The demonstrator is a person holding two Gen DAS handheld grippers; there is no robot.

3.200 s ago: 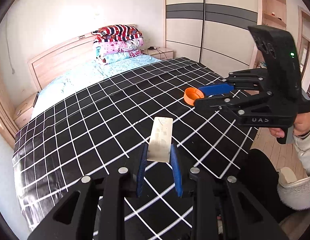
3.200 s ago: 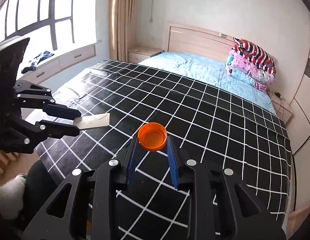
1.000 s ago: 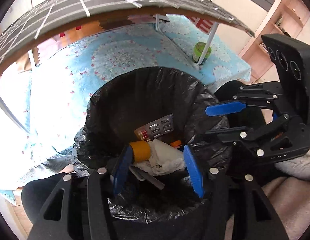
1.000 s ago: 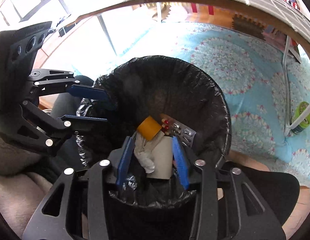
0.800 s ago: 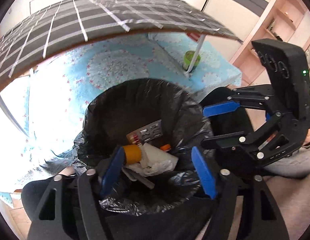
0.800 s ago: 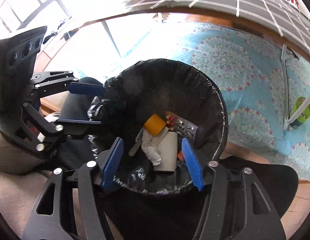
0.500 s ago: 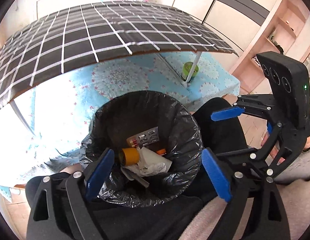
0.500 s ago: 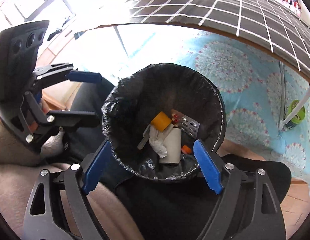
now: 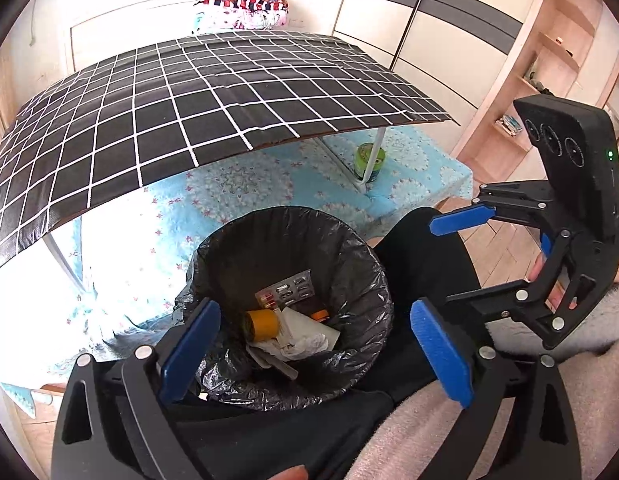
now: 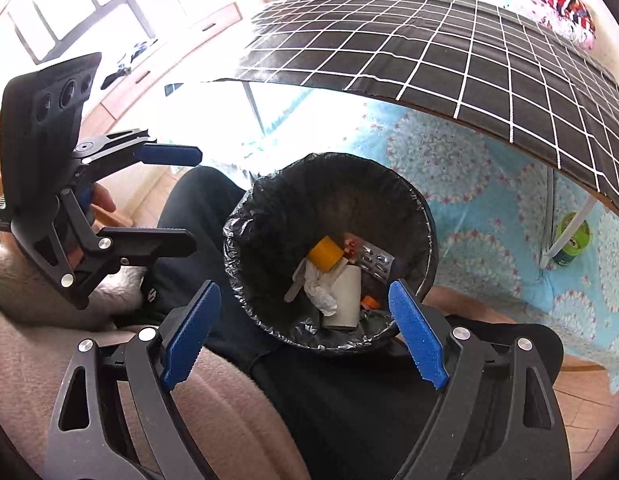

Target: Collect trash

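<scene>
Bedroom — checked table (image 9: pixel 197 92) over blue rug (image 9: pixel 245 184), lined bin (image 9: pixel 361 256) below.

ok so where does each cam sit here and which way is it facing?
Left wrist: on the left gripper, tilted down into the bin; open blue pads, the right gripper at right, dark trouser legs.
Right wrist: on the right gripper, tilted down at the bin from the other side; the left gripper at left.
Shared: bin, yellow tape roll, pill blister, checkered table.

Bin (image 9: pixel 361 256) before table (image 9: pixel 189 92); inside, blister pack (image 9: pixel 287 290) behind, perhaps touching, tissue (image 9: pixel 305 344)
</scene>
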